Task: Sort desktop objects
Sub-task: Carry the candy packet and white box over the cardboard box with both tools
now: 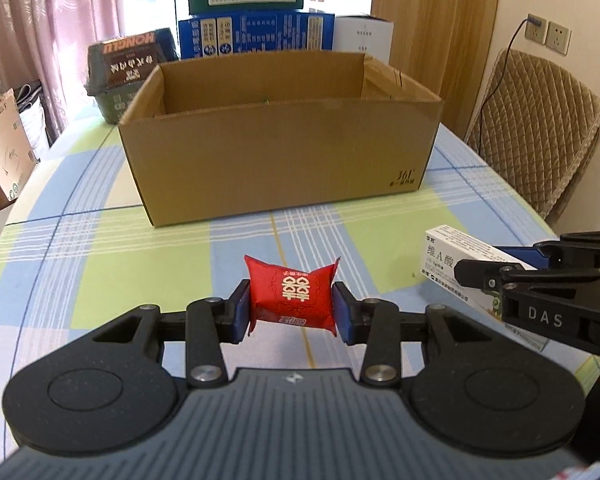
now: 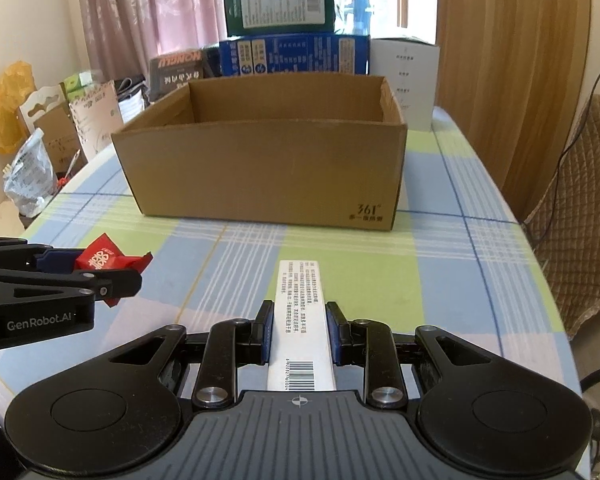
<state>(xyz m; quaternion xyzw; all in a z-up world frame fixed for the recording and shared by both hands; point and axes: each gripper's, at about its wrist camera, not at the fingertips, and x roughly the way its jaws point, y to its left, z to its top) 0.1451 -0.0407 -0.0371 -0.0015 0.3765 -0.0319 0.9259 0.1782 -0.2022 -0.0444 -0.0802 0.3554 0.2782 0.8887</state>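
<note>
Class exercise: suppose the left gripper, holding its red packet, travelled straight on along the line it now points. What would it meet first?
Probably the near wall of the cardboard box. The left gripper, shut on the red packet, points at it over bare tablecloth. Angled downward, it might touch the cloth first; depth is unclear.

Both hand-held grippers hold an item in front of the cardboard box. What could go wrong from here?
1. The left hand-held gripper squeezes the soft red packet by its sides; it may slip out.
2. The right hand-held gripper grips the long white box near one end, so the free end may tilt or catch the cardboard box wall.
3. The two grippers are close together and may bump.
</note>
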